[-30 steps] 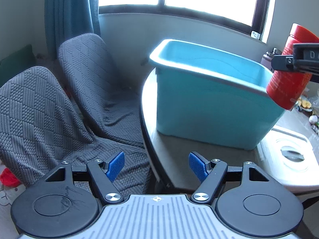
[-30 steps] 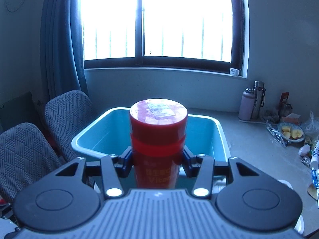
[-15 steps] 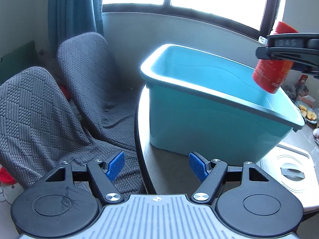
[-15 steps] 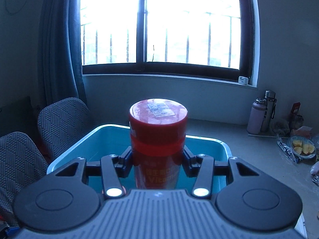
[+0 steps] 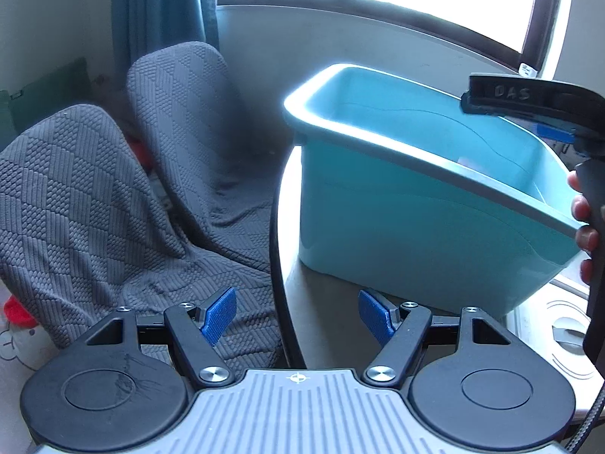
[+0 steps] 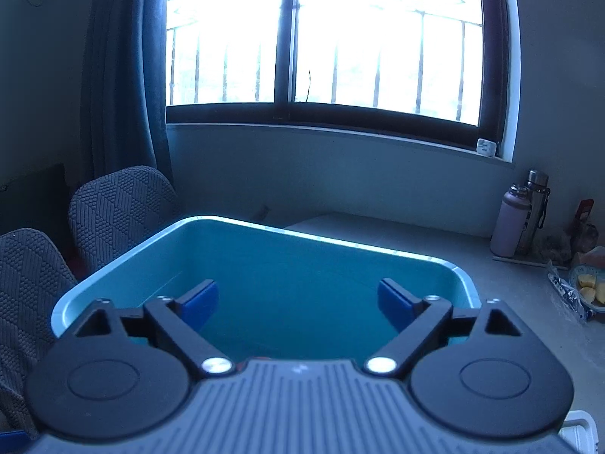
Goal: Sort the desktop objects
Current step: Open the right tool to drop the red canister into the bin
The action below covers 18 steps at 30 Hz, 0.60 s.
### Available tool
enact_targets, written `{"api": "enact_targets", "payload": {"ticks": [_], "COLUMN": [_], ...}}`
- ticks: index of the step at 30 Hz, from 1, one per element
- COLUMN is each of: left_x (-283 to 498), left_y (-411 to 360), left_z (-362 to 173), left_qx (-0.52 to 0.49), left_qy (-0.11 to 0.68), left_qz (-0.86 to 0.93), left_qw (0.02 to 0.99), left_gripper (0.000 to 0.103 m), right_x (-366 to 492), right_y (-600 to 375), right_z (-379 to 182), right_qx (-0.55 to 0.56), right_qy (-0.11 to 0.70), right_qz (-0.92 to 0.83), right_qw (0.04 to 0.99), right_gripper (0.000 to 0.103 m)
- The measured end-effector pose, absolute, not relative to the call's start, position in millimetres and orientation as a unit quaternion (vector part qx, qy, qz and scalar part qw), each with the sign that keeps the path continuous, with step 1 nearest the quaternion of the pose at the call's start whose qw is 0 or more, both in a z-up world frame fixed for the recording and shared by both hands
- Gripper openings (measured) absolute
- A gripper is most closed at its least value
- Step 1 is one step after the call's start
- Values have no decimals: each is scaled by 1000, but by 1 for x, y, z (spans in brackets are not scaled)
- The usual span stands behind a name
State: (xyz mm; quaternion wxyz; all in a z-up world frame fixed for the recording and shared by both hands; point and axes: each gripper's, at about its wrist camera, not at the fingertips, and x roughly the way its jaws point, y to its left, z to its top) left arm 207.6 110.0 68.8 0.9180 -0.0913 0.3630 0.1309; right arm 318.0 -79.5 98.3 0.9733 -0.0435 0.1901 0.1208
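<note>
**Right gripper opening above the bin, nothing between its pads**

The right gripper sits over the near rim of the teal plastic bin, pointing across it toward the window. Jaws opening, already spread wide; blue pads well apart, only the bin's inner wall visible between them. A thin red sliver shows at the top edge of the gripper body, too small to identify; a faint reddish patch low on the bin's inside wall in the left view, equally unclear.

From the left wrist camera, the right gripper appears side-on at the right edge, above the bin's far right corner, with fingers of the person's hand wrapped round its handle.

Left gripper: jaws partly open, empty, held short of the bin above the table edge. Bin stands on the table, near the rounded edge.

Two grey fabric-covered chairs left of the table. A white lid-like piece just right of the bin. Far right on the table top: two flasks against the wall and a dish of yellow food pieces.
</note>
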Motion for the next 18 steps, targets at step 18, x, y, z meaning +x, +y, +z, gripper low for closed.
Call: {"api": "enact_targets", "payload": {"ticks": [18], "left_x": [118], "left_y": [115], "left_z": [72], "left_qx": [-75], "left_qy": [356], "left_qz": [108], "left_qw": [925], "left_gripper": [74], "right_x": [217], "right_y": [-95], "right_z": [99], "right_qx": [-6], "right_qy": [217], "right_qz": [129], "right_qw": [968], "right_gripper": [94]}}
